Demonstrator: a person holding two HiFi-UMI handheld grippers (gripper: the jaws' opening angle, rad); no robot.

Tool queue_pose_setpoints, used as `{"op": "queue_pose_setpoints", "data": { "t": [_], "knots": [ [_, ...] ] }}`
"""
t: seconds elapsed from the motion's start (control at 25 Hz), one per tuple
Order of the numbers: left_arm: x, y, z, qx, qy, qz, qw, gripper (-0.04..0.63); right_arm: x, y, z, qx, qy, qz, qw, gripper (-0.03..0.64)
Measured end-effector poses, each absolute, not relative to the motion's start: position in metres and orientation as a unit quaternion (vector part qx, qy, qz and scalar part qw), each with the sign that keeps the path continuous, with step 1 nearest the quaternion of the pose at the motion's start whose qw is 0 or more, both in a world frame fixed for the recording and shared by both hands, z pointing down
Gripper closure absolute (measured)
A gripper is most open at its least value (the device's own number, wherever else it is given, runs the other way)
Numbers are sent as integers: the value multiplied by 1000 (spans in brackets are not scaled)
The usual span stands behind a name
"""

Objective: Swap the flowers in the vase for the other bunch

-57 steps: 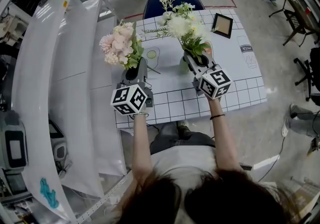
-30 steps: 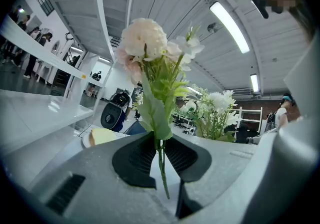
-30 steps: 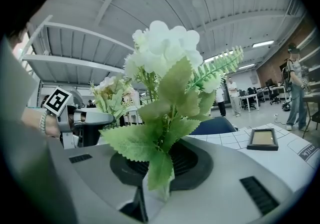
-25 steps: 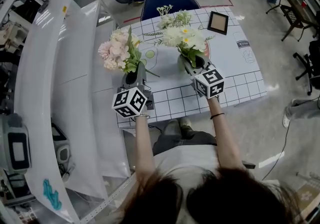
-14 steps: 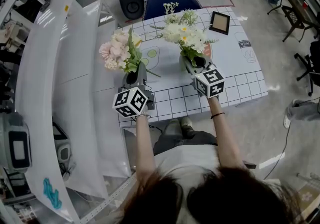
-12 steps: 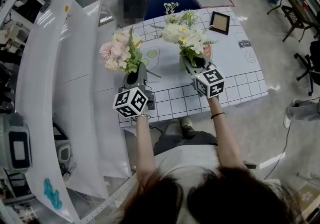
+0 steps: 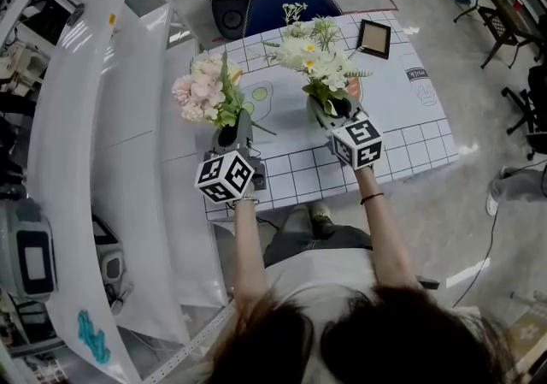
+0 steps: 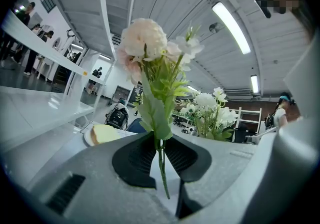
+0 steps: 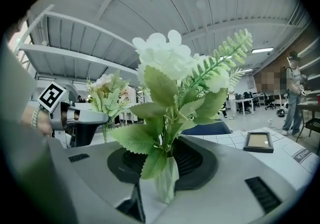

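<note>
Inspector: Jaws of the right gripper (image 9: 167,160) have just been opening; they stand apart with the pale vase (image 9: 167,183) between them, pads seemingly clear of it; the white bunch (image 9: 172,63) rises from its mouth.

Handler: And the left?

Inspector: Noted; the left gripper (image 8: 161,150) is nearly closed, pinching the thin stems of the pink bunch (image 8: 150,48); that bunch is held in the air beside the vase, which stands on the gridded table (image 7: 402,147).

Handler: How should the release be finished?

Inspector: In my judgement, widen until both pads are free of vase and leaves, then back out straight and level; the lower leaves droop over the jaws and could snag; the vase looks narrow-footed and top-heavy, so any drag may tip it.

Handler: Condition of the white bunch?

Inspector: Upright and seated; round white heads, broad serrated leaves, one fern sprig leaning right; a picture frame (image 7: 375,38) lies beyond it, well apart.
</note>
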State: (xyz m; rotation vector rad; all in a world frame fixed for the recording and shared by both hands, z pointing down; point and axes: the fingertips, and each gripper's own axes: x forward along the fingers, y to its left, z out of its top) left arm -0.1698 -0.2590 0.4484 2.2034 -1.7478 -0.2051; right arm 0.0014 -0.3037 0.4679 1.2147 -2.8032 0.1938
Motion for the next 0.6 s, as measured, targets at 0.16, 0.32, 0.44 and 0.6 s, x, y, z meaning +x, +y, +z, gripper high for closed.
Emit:
{"op": "queue_pose_setpoints", "data": {
  "t": [0.16, 0.32, 0.44, 0.6],
  "knots": [
    [-171, -259, 449, 772, -610, -72, 163, 535, 3, -303, 466, 403, -912, 65, 37, 529],
    [-170, -260, 450, 774, -608, -71, 164, 535, 6, -302, 467, 409, -909, 70, 33, 519],
    [-169, -260, 451, 776, -605, -70, 165, 535, 7, -302, 471, 410, -908, 72, 37, 508],
    [-167, -261, 452, 777, -603, -69, 167, 535, 6, -300, 472, 410, -908, 75, 42, 492]
  ]
}}
